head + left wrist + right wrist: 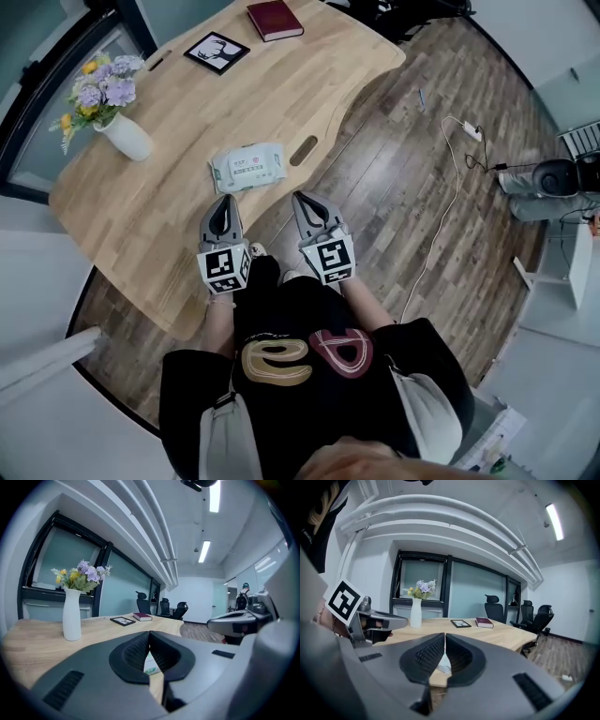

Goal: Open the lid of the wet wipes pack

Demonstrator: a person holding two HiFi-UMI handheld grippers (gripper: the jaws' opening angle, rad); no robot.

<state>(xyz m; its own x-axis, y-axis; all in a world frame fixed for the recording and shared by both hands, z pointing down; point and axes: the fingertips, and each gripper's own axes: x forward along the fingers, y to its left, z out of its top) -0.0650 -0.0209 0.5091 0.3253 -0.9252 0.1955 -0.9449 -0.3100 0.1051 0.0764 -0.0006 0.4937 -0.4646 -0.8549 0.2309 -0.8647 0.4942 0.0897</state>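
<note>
Near the front edge of the wooden surface (pixel 141 216) the wet wipes pack (pixel 247 168) lies flat, top side up. Its lid (pixel 255 170) looks shut, as far as I can judge from the head view. I read this as the approach step: neither tool has reached the pack and nothing has been done to the lid yet.

Both tools sit just short of the pack, on my side of it and pointing at it. The left tongs (pixel 227 200) are over the edge of the surface. The right tongs (pixel 300 197) are beside them, out over the floor past the curved rim. Each gripper view shows a sliver of the pack low in the gap behind the pads, ahead of the jaws and not between them.

Both pairs of tongs are closed, pads meeting at the tips, and they hold nothing and touch nothing.

For the next move, I would bring both forward over the pack. One would pin the body down while the other spreads a little to catch the lid's free edge and lift it. The pack is soft and light, so it may slide or buckle if it isn't steadied first.

The vase of flowers (pixel 124 134), picture frame (pixel 217 52) and book (pixel 275 20) stand well clear.
</note>
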